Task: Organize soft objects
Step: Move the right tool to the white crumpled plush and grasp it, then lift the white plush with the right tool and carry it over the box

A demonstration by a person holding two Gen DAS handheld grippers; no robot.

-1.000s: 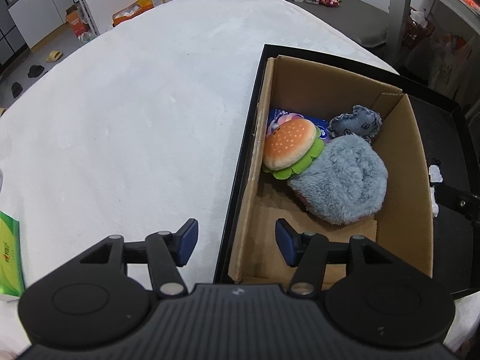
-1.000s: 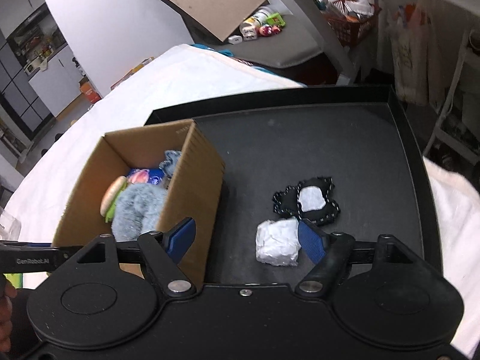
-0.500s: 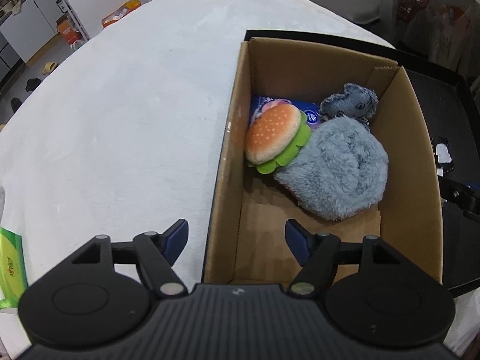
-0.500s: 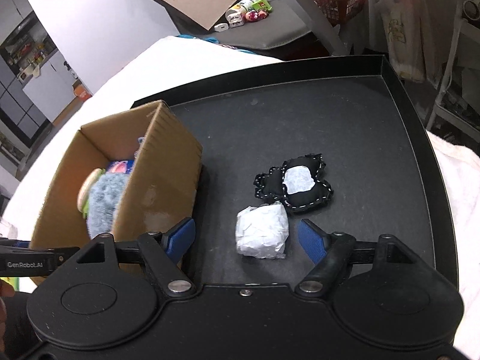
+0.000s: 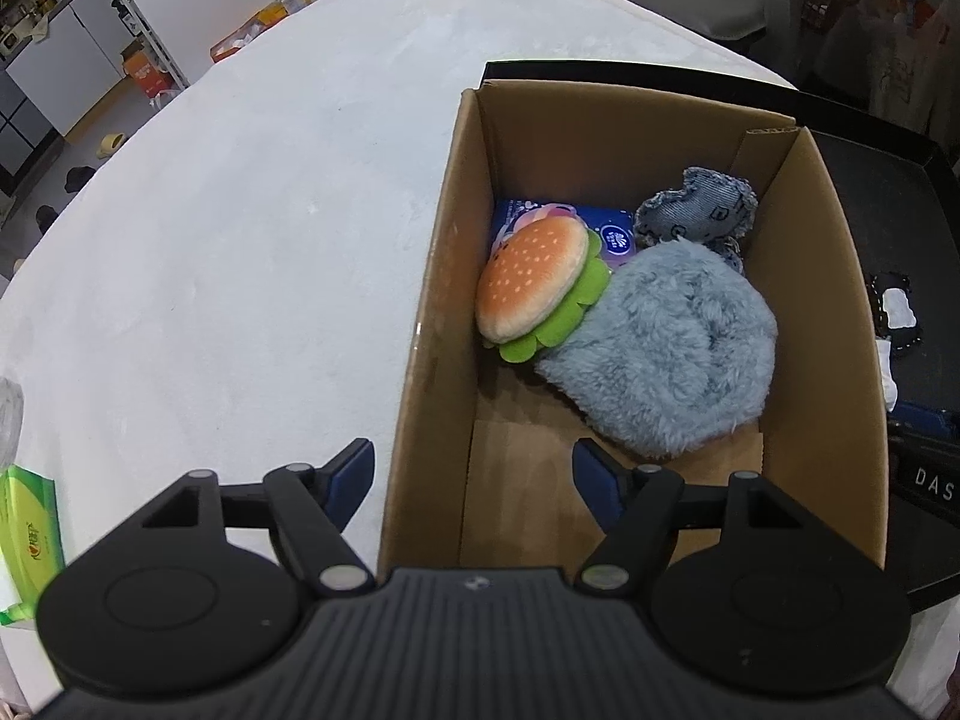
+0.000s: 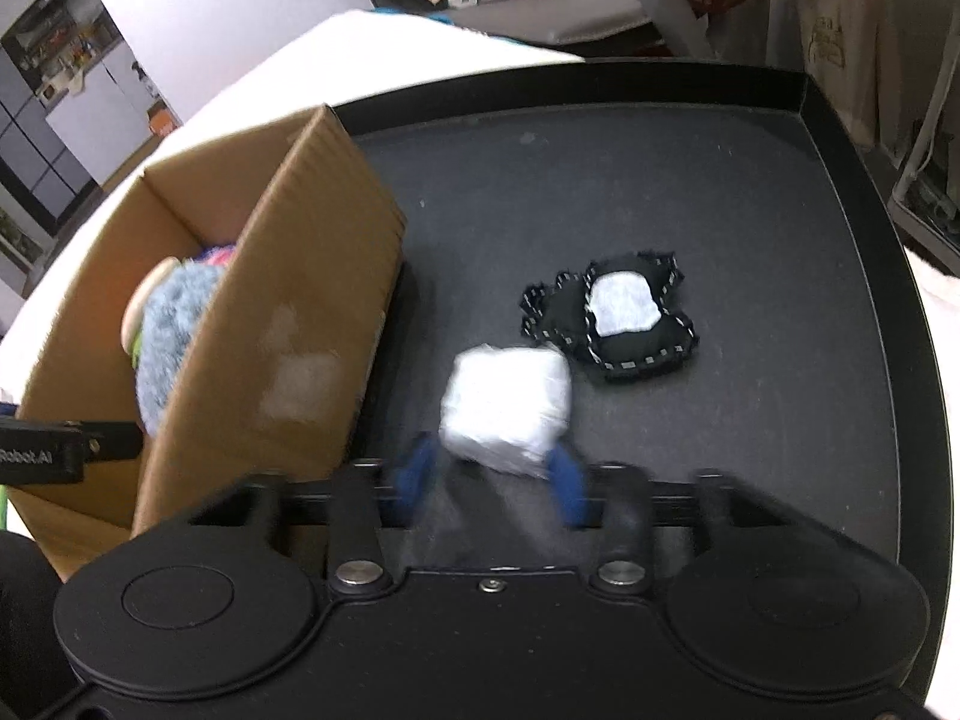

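A cardboard box (image 5: 438, 276) stands on a black tray (image 6: 720, 180). In it lie a plush burger (image 5: 534, 282), a fluffy blue-grey plush (image 5: 666, 354), a denim plush (image 5: 696, 216) and a blue packet (image 5: 612, 234). My left gripper (image 5: 474, 474) is open, its jaws straddling the box's left wall near the front corner. My right gripper (image 6: 492, 474) has its blue fingers closed against the sides of a white wrapped bundle (image 6: 507, 399) on the tray. A black and white plush (image 6: 618, 315) lies just behind the bundle.
The tray sits on a white-covered table (image 5: 240, 240). A green tissue pack (image 5: 27, 534) lies at the table's left edge. The tray's raised rim (image 6: 840, 138) bounds the right side. Shelves and clutter stand beyond the table.
My right gripper moved forward and closed its fingers onto the white bundle. My left gripper opened wider and shifted so its jaws straddle the box wall.
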